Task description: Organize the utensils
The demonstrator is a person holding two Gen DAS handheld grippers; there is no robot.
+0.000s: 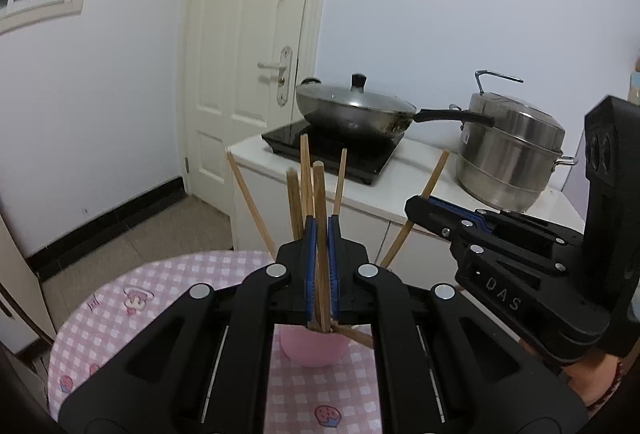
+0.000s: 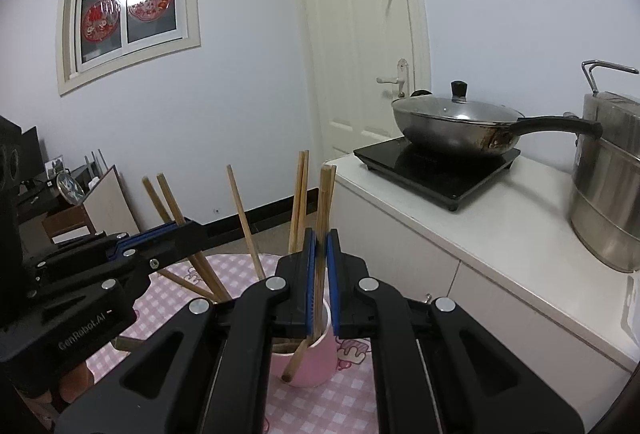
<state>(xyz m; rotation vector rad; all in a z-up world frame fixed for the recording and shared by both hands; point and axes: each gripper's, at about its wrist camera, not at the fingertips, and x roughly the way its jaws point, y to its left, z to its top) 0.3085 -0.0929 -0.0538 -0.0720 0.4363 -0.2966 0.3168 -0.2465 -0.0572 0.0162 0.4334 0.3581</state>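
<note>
A pink cup [image 1: 312, 348] [image 2: 310, 362] stands on the pink checked round table [image 1: 160, 298] [image 2: 320, 410] with several wooden chopsticks [image 1: 304, 178] [image 2: 244, 210] standing in it. My left gripper [image 1: 322, 230] is shut on one chopstick [image 1: 320, 202] above the cup. My right gripper [image 2: 320, 238] is shut on a chopstick [image 2: 326, 202] whose lower end sits in the cup. The right gripper shows in the left wrist view [image 1: 424, 208], shut on a slanted chopstick [image 1: 434, 174]. The left gripper shows in the right wrist view [image 2: 184, 230].
A white counter [image 1: 420, 170] [image 2: 460, 226] stands behind the table with a black induction hob [image 1: 332, 150] [image 2: 436, 170], a lidded wok [image 1: 356, 110] [image 2: 456, 126] and a steel steamer pot [image 1: 508, 158] [image 2: 608, 186]. A white door [image 1: 248, 46] [image 2: 360, 34] is behind.
</note>
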